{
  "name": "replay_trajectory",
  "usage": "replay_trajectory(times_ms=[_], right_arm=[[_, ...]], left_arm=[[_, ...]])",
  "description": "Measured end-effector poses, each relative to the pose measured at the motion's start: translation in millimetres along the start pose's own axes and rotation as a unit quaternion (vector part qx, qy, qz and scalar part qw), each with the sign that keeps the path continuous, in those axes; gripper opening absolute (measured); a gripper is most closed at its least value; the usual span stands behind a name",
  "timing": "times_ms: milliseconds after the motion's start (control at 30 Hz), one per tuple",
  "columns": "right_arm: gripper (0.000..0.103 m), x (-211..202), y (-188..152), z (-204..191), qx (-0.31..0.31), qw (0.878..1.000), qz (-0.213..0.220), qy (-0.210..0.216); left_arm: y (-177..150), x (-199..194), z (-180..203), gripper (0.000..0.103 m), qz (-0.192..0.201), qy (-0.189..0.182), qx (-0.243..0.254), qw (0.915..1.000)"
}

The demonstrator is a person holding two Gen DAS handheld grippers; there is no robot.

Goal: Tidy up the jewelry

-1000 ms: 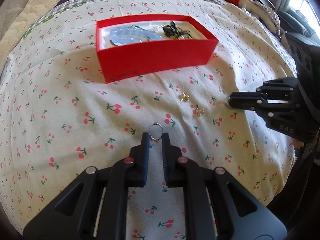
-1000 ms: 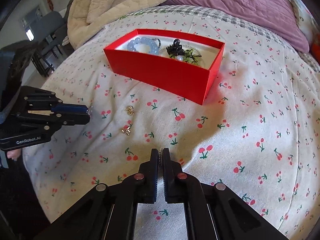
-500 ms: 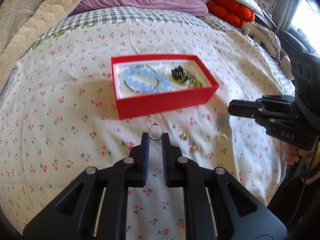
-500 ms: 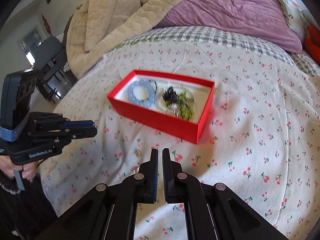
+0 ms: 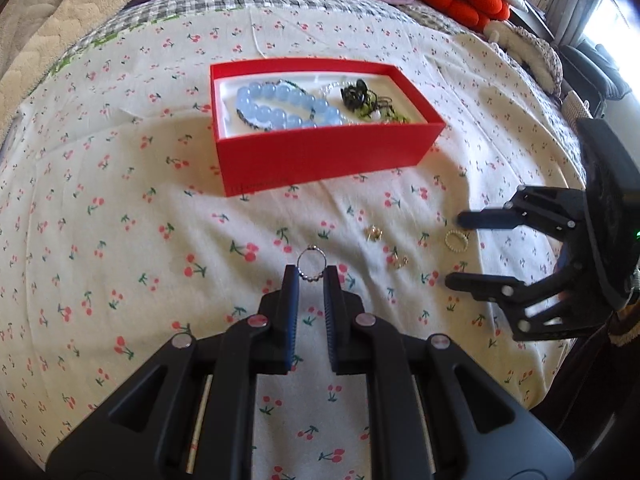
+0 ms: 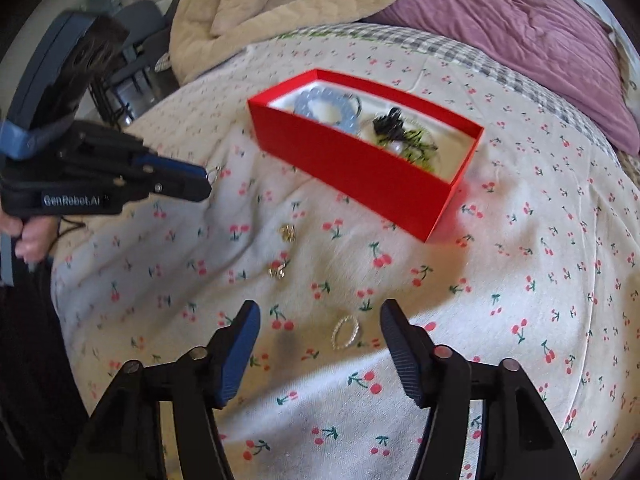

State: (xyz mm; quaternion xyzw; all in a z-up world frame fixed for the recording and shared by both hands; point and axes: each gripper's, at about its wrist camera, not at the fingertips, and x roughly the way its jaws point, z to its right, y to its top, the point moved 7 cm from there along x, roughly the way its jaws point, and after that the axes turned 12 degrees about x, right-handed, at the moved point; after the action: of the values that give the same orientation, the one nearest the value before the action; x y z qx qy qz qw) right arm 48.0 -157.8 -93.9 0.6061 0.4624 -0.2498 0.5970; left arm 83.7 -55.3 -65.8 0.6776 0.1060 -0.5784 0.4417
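Left tongs (image 5: 311, 276) pinching beaded ring (image 5: 311, 265), lifted short of red box (image 5: 320, 152). Right tongs (image 6: 320, 320) just spreading, pearl ring (image 6: 345, 333) lying loose between on bedspread (image 6: 520, 280), nearer me than box, ready for regrasp.

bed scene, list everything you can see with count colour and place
box: one, red, mid bed
bracelet: one, pale blue beads, left end of box
tangle: dark and green pieces, right end of box
earrings: two, gold, on sheet before box
bead ring: one, white, on sheet between right tongs
chain ring: one, silver, held up by left tongs
sheet: cherry print
blankets: beige and purple, far end
left tongs: shut on chain ring
right tongs: open, just opened
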Motion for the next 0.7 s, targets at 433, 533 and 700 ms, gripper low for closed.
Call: replay_trajectory(times_ms=[433,533,700], right_arm=[[0.003,10,-9,-3,-0.020,0.999,-0.006,-0.031],[0.003,5,-2,-5,-0.015,1.000,0.000,-0.026],[0.003,-10,14,-1,0.009,1.000,0.019,-0.017]], left_arm=[[1,-5,1,0.014,0.005,0.002,0.003,1.0000],[4,-7,0,0.014,0.009,0.003,0.001,1.0000],[12,-11,-2,0.014,0.018,0.005,-0.003,0.9998]])
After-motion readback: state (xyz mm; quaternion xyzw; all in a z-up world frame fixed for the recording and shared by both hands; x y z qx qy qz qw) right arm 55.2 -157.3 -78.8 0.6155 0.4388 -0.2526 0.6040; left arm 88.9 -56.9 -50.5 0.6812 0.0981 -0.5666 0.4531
